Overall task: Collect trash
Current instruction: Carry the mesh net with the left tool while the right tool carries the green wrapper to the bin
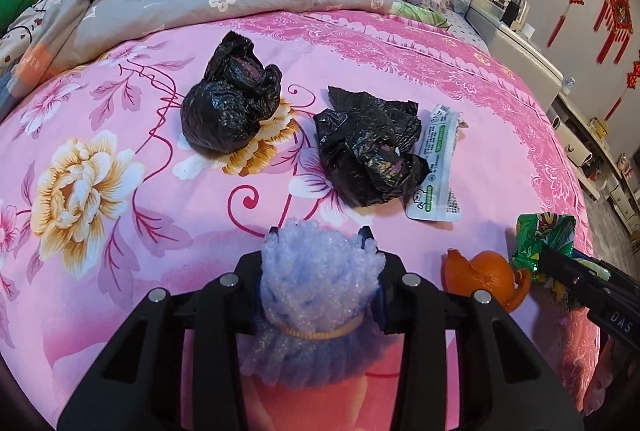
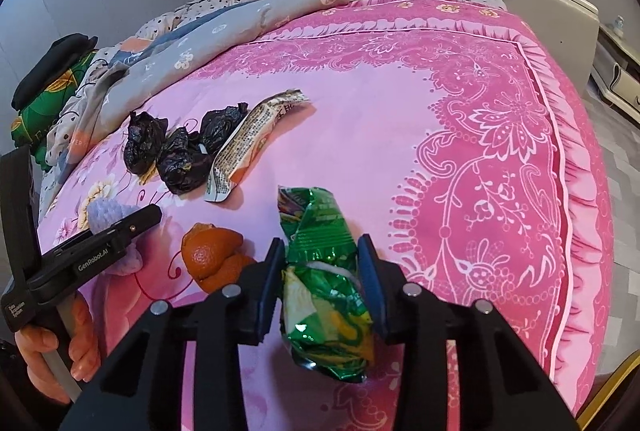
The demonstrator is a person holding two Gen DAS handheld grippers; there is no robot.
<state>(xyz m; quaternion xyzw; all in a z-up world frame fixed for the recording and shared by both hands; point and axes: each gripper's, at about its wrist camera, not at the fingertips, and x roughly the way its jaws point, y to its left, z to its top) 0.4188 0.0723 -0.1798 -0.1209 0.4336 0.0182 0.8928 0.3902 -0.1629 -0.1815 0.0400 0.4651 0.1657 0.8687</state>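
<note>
the left gripper (image 1: 320, 235) squeezes a puffy blue foam ball (image 1: 318, 283). the right gripper (image 2: 322, 245) squeezes a green snack bag (image 2: 324, 271), near the orange peel (image 2: 212, 257).

In the right wrist view, the left hand-held gripper (image 2: 154, 217) carries white lettering "GenRobot.AI" along the side of its black arm. Lower on the same tool, near the handle, a small white label in 3 short lines reads roughly "Data Acquisition System"; the letters are tiny and only partly legible.

In the left wrist view, the right hand-held gripper (image 1: 540, 263) shows the white letters "DAS" on its black body.

The white and green wrapper (image 1: 434, 167) bears dense printed lines and green bands, too small to read. The green snack bag (image 2: 324, 271) has crumpled print that cannot be read.
</note>
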